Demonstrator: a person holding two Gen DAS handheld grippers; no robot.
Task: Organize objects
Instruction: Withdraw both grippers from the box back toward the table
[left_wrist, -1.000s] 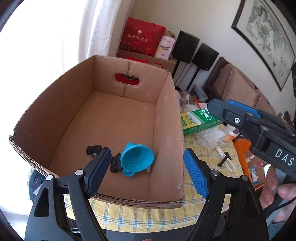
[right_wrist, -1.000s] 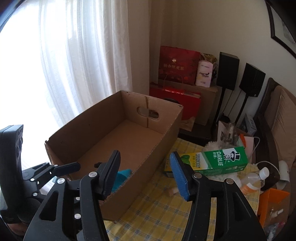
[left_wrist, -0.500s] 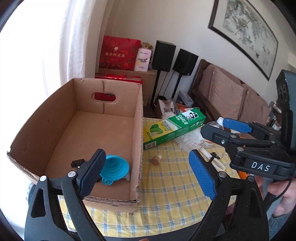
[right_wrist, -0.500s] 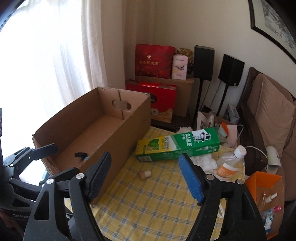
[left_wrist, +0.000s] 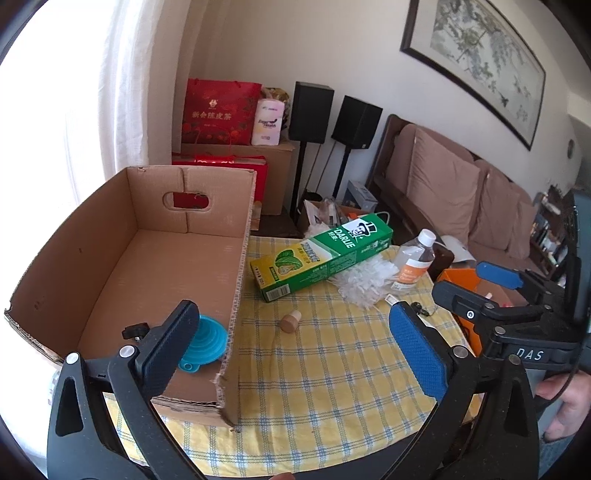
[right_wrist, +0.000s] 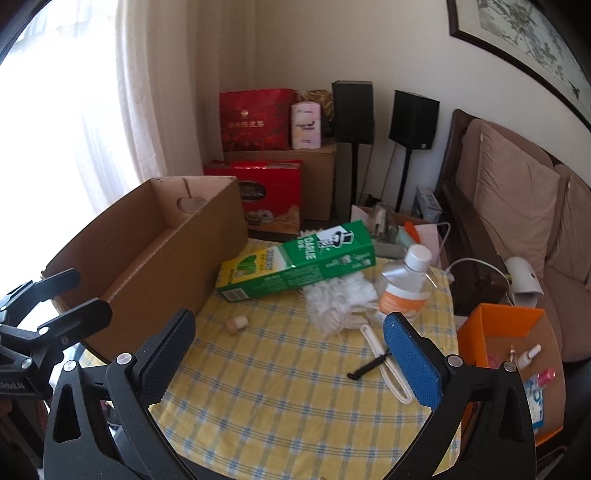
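Note:
An open cardboard box (left_wrist: 243, 236) stands on the left of the yellow checked table (left_wrist: 332, 387). In its near corner lie a blue funnel (left_wrist: 210, 339) and a black knob (left_wrist: 135, 330). Right of the box lie a green toothpaste carton (left_wrist: 325, 254), a cork (left_wrist: 290, 323), a white duster (right_wrist: 340, 299) and a clear bottle (right_wrist: 406, 284). My left gripper (left_wrist: 291, 312) hovers over the box's right wall and the cork, its jaws opening, nothing between them. My right gripper (right_wrist: 289, 318) hangs over the cloth, jaws also opening and empty.
An orange box (right_wrist: 509, 332) of small items sits at the table's right edge. The duster's white handle with a black strap (right_wrist: 369, 365) lies near my right finger. Behind the table are a sofa, two speakers and red gift bags.
Both grippers have swung right, away from the box and toward the cloth, and their jaws have widened. The funnel stays in the box.

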